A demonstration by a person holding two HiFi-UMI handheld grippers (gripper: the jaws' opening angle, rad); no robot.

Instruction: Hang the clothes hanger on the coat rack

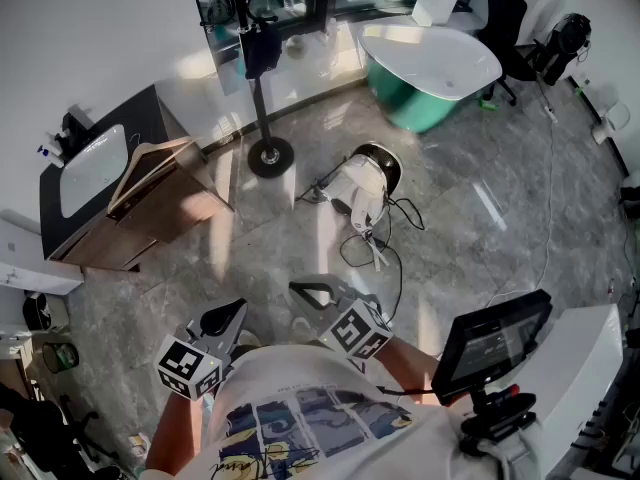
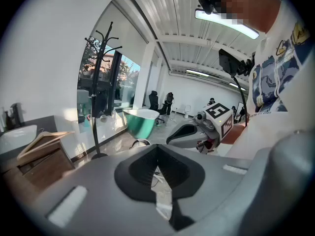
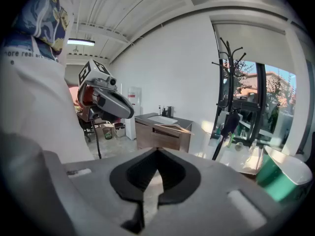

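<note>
With the task not yet begun, the clothes hanger [image 1: 128,173] lies on top of the wooden cabinet [image 1: 160,223], beside a white basin [image 1: 93,171] and well apart from the coat rack [image 1: 262,108], which stands upright on its round base by the window.

Left gripper [image 1: 228,320] and right gripper [image 1: 312,293]: both sit low in front of the person's white shirt [image 1: 300,388]. Each has its jaws clenched tip to tip with nothing between them.

Writing: each gripper's cube carries black-and-white square markers. A printed line on the shirt shows only in the right gripper view, where the word "real" is legible. The script at the shirt's hem in the head view cannot be read.

Head view only: a green bathtub [image 1: 425,73], a white round appliance [image 1: 362,183] with cables on the floor, and a small monitor [image 1: 495,340] at the person's right.

Left gripper view: the left gripper [image 2: 158,149], the right gripper [image 2: 197,129] alongside it, the hanger [image 2: 44,140] and the rack's hooks [image 2: 101,41].

Right gripper view: the right gripper [image 3: 157,151], the left gripper [image 3: 106,102], the hanger [image 3: 173,126], the rack [image 3: 224,97] and ceiling lights.
</note>
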